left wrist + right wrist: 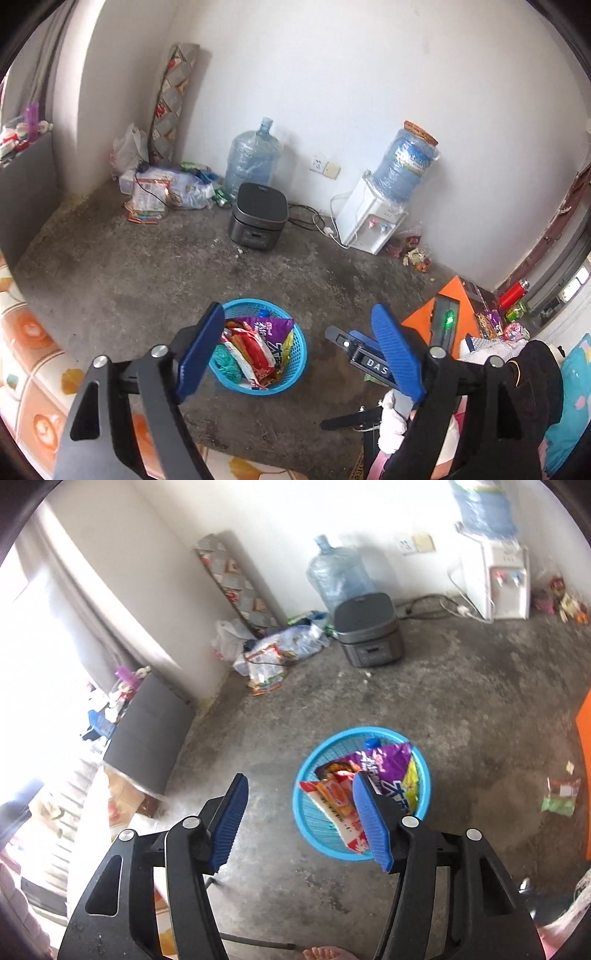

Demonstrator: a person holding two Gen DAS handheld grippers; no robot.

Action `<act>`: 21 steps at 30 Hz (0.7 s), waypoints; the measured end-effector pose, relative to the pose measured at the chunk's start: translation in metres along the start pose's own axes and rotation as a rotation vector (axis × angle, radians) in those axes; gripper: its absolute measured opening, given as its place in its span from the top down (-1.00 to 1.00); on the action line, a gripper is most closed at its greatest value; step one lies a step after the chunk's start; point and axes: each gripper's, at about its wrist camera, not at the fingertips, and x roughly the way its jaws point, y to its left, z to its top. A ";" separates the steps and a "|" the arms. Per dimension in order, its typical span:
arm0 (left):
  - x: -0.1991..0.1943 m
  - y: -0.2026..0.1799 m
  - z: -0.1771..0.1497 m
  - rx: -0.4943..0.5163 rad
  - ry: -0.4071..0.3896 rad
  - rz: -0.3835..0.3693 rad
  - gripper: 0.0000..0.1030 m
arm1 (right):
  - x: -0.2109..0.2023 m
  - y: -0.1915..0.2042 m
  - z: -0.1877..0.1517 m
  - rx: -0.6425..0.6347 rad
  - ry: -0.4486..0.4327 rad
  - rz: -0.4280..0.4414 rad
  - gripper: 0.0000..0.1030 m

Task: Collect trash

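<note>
A blue plastic basket (295,363) stands on the concrete floor, holding a purple snack bag (271,326), red-and-white wrappers (255,354) and a teal scrap. It also shows in the right wrist view (306,805). My left gripper (295,350) is open and empty, held above the basket. My right gripper (299,819) is open and empty, above the basket's left side. A green-and-red wrapper (561,795) lies on the floor to the right of the basket. The right gripper's body (369,360) shows in the left wrist view.
A grey rice cooker (258,221), an empty water jug (251,157), a white water dispenser (373,218) and a pile of bags (166,188) stand along the wall. Small wrappers (413,251) lie beside the dispenser. An orange table (436,317) is at right. A bare foot (325,952) is below.
</note>
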 end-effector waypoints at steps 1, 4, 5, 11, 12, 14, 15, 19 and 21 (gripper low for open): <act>-0.019 0.000 -0.005 -0.009 -0.025 0.040 -0.75 | -0.012 0.015 -0.003 -0.049 -0.020 0.020 -0.24; -0.074 0.003 -0.022 -0.067 -0.106 0.220 -0.89 | -0.047 0.059 -0.012 -0.193 -0.088 0.075 -0.45; -0.092 0.005 -0.029 -0.090 -0.130 0.282 -0.89 | -0.060 0.072 -0.017 -0.241 -0.114 0.099 -0.55; -0.178 0.012 -0.091 -0.166 -0.200 0.683 -0.89 | -0.124 0.148 -0.058 -0.562 -0.252 0.213 -0.85; -0.188 0.012 -0.104 -0.177 -0.200 0.736 -0.89 | -0.131 0.158 -0.067 -0.621 -0.265 0.230 -0.85; -0.208 0.017 -0.133 -0.215 -0.198 0.813 -0.89 | -0.142 0.175 -0.085 -0.721 -0.272 0.259 -0.85; -0.216 0.018 -0.148 -0.246 -0.198 0.850 -0.89 | -0.147 0.182 -0.094 -0.769 -0.269 0.269 -0.85; -0.241 0.024 -0.205 -0.390 -0.207 0.897 -0.89 | -0.153 0.194 -0.122 -0.839 -0.198 0.320 -0.85; -0.244 0.027 -0.229 -0.448 -0.194 0.927 -0.89 | -0.153 0.197 -0.134 -0.850 -0.149 0.328 -0.85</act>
